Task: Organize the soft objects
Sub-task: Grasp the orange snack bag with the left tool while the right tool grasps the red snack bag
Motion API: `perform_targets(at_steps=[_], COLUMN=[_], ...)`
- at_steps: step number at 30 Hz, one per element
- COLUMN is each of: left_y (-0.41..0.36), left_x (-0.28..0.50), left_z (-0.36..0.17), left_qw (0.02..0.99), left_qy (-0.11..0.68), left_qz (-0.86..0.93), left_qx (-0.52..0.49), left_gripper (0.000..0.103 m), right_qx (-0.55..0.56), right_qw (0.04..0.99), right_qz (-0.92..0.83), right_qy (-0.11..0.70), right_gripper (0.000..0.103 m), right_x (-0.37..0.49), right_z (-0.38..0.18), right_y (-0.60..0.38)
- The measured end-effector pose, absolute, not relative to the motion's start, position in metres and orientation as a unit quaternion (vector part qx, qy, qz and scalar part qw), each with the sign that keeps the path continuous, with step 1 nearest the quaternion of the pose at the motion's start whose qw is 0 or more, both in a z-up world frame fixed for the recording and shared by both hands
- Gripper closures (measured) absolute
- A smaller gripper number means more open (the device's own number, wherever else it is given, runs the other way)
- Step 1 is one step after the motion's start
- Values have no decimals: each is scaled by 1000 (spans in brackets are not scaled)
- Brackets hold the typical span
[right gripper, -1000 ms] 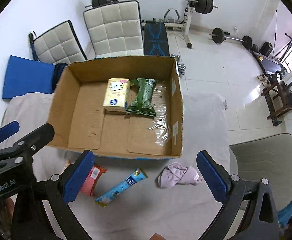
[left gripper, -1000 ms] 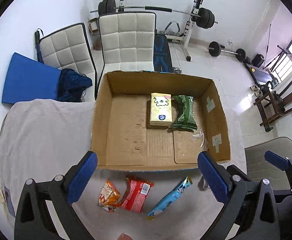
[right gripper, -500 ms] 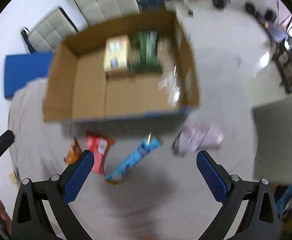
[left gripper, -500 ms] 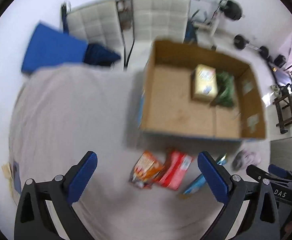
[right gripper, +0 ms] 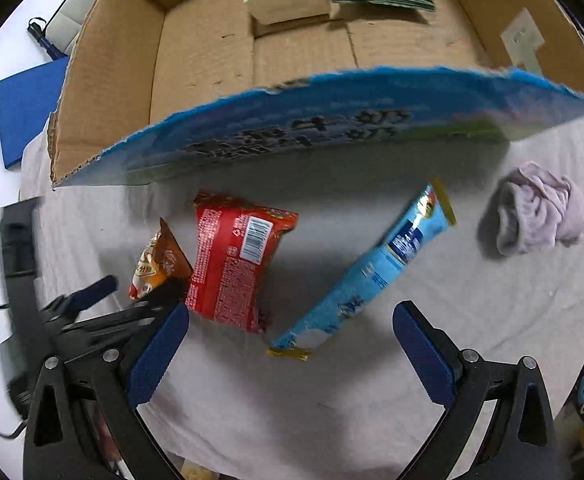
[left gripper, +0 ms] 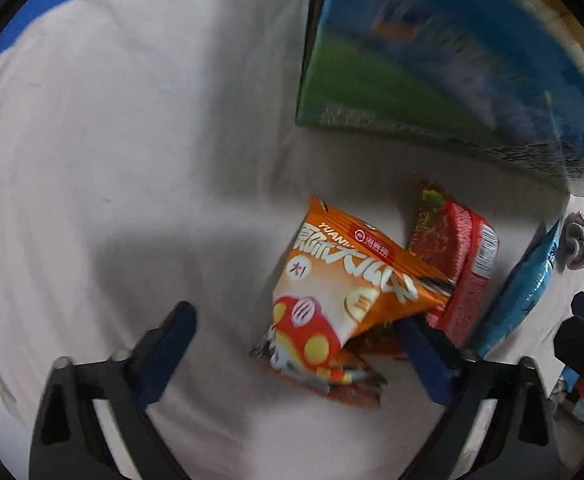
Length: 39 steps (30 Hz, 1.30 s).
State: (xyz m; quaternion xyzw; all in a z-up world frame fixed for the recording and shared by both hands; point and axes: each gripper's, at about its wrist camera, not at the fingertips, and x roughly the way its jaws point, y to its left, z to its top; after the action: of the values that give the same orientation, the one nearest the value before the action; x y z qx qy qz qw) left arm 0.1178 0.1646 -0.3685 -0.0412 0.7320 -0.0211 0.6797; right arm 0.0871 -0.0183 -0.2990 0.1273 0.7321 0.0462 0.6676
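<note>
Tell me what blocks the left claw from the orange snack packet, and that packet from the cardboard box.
Nothing blocks the left claw: the crinkled orange snack packet lies between its closing, open jaws. The open cardboard box's blue printed near wall stands between packet and box floor.

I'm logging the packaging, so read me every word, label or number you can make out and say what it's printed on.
"YUAN": start of a Latin word along the top edge of the orange snack packet; its large white characters are stylised, not surely readable.
"牛奶": blurred blue print on the cardboard box's outer wall.
Red noodle packet: barcode and text too small.
Light blue long wrapper: print too small.
</note>
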Motion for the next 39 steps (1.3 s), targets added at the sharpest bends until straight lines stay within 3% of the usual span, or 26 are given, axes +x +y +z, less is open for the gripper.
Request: perform_targets(at_steps=[2, 5, 10, 16, 18, 19, 20, 31, 39], left_y=[166, 171, 183, 187, 183, 182, 185, 163, 134], left_x=[115, 104, 84, 78, 76, 73, 72, 51, 41], left_z=[-373, -369, -367, -374, -374, -375, -375, -367, -375], left_qw=[675, 684, 683, 677, 678, 679, 680, 669, 667], left_qy=[735, 727, 725, 727, 726, 725, 724, 731, 736], left_qz=[-23, -5, 32, 38, 41, 42, 43, 35, 28], left_qx=[-57, -63, -89, -111, -110, -111, -110, -126, -118], left_gripper=[46, 54, 54, 54, 54, 54, 55, 55, 56], right_qx=[126, 130, 131, 125, 119, 122, 119, -9, -45], right_qw=[665, 659, 647, 634, 627, 625, 626, 621, 628], right_qz=[48, 52, 59, 40, 31, 32, 32, 47, 40], right_qy=[734, 739, 749, 762, 769, 770, 770, 782, 776], right_gripper=[0, 0, 1, 9, 20, 38, 46, 52, 53], right_x=[92, 95, 99, 99, 99, 98, 98, 58, 45], right_z=[-302, -309, -327, -353, -365, -370, -372, -376, -384], right_y=[-13, -2, 27, 52, 59, 62, 64, 53, 59])
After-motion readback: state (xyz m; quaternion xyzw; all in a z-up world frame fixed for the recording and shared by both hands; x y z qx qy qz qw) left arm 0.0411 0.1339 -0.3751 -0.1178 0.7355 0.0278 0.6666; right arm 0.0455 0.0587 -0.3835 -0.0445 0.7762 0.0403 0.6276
